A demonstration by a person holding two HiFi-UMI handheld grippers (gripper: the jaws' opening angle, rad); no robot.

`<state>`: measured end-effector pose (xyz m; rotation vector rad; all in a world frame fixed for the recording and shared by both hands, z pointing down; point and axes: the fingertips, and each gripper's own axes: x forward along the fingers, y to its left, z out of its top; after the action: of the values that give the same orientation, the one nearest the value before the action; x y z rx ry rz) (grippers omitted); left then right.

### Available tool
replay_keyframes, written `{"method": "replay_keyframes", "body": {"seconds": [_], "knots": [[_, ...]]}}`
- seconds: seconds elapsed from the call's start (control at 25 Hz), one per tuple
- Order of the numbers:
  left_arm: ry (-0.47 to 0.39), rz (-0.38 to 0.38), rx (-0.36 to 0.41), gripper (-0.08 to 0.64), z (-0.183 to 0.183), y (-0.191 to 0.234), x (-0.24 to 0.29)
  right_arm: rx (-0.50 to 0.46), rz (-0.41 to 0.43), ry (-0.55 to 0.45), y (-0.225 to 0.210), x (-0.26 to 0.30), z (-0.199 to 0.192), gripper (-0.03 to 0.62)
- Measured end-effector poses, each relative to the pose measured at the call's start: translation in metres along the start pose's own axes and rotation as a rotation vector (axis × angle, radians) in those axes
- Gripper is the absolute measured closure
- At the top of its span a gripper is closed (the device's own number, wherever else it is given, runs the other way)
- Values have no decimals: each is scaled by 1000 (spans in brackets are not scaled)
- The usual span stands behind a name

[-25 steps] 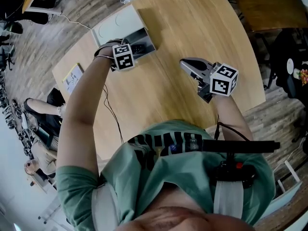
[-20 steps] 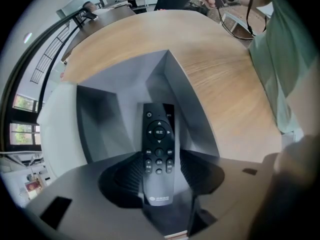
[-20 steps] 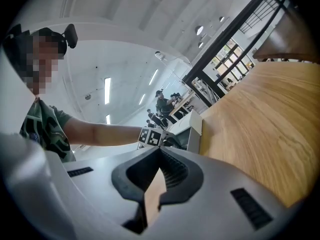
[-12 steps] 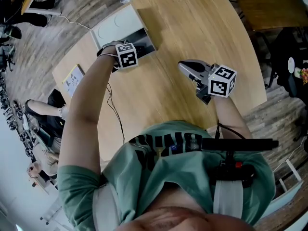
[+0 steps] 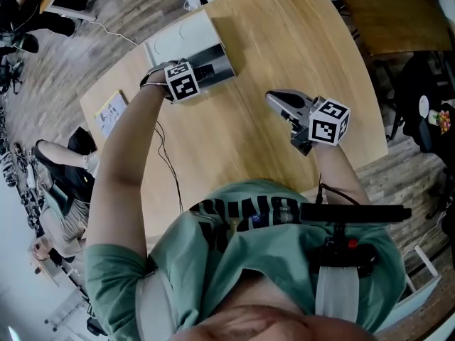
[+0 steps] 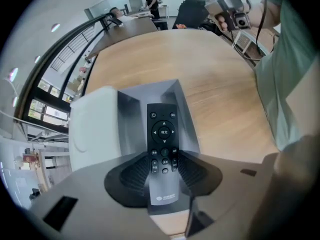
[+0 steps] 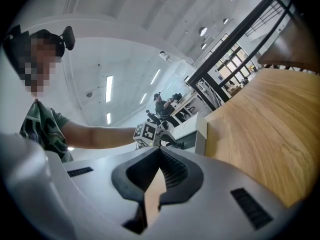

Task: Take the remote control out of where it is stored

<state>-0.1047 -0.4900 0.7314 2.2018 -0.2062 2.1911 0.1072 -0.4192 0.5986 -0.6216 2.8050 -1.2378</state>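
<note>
A black remote control [image 6: 163,144] stands with its lower end between the ribbed pads of my left gripper [image 6: 163,160], which points straight down. The jaws have just been closing and now press on both of its sides. Its upper end lies over the open grey storage box [image 6: 129,118], which has a white lid [image 6: 92,129] beside it. In the head view the left gripper [image 5: 183,85] hangs over that box [image 5: 217,61] at the table's far left. My right gripper [image 5: 279,99] hovers level over the table's middle, shut and holding nothing.
The round wooden table [image 5: 284,41] carries only the box; a paper sheet [image 5: 108,114] lies at its left edge. Cables hang near my chest. Chairs and people sit beyond the table edges. From the right gripper view the box [image 7: 201,129] is ahead on the left.
My left gripper has risen a little above the box and rolled slightly, with the remote between its jaws. The right gripper has stayed in place.
</note>
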Motion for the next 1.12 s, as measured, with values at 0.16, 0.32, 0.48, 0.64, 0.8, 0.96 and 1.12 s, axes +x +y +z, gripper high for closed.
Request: {"method": "replay_keyframes", "body": {"seconds": [0.16, 0.32, 0.48, 0.64, 0.8, 0.96, 1.12], "knots": [[-66, 50, -58, 373, -5, 3, -32, -26, 10, 9, 19, 9, 5, 592], [-104, 103, -104, 373, -19, -4, -62, -65, 19, 21, 41, 14, 8, 592], [-121, 142, -155, 373, -37, -21, -90, -96, 30, 26, 61, 11, 11, 592], [-127, 174, -205, 374, -67, -44, -113, -122, 39, 37, 83, 16, 10, 592], [-132, 206, -265, 374, -95, -69, -133, -155, 46, 52, 100, 21, 11, 592], [-153, 228, -324, 373, -117, -99, -149, -165, 36, 56, 110, 22, 12, 592], [-159, 208, -390, 374, -140, -142, -152, -185, 44, 81, 123, 30, 11, 592]]}}
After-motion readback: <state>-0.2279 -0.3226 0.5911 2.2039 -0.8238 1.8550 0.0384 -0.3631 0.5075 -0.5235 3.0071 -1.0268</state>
